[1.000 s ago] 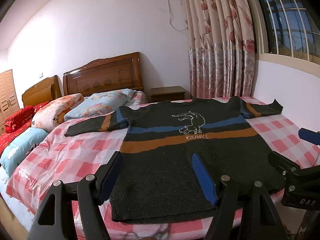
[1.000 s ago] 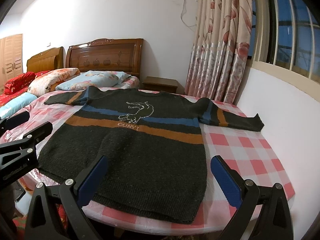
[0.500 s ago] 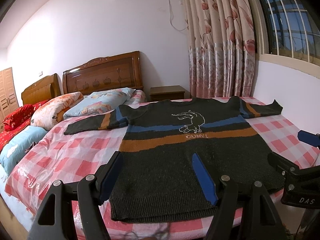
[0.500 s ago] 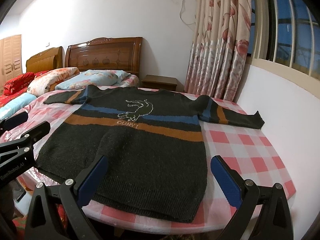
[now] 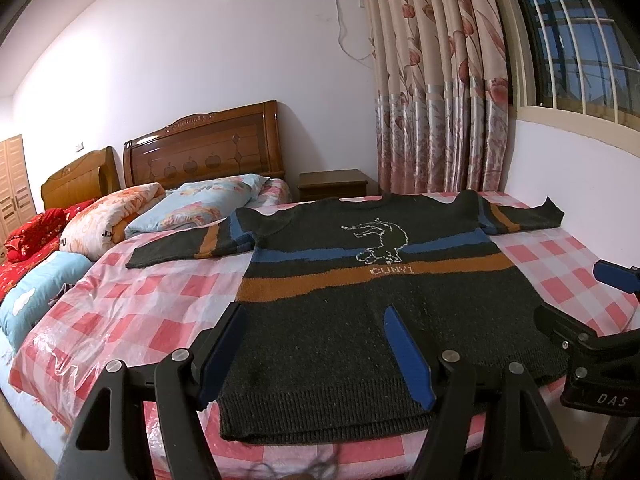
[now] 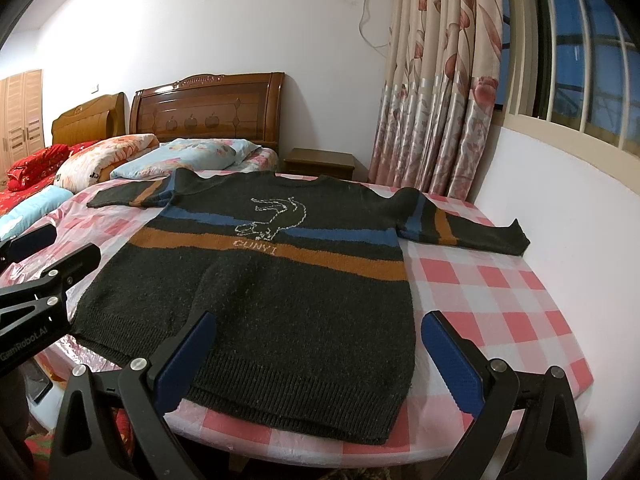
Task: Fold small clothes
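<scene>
Lying flat across the bed's (image 6: 500,300) near edge, sleeves spread, the sweater (image 6: 256,288) awaits folding; left gripper (image 5: 316,354) and right gripper (image 6: 316,360) hover at its hem, jaws open, empty.

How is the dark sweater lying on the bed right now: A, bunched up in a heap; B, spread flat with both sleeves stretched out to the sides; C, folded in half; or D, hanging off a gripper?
B: the sweater lies flat on the checked bed cover, one sleeve out to each side, and neither gripper holds it.
</scene>
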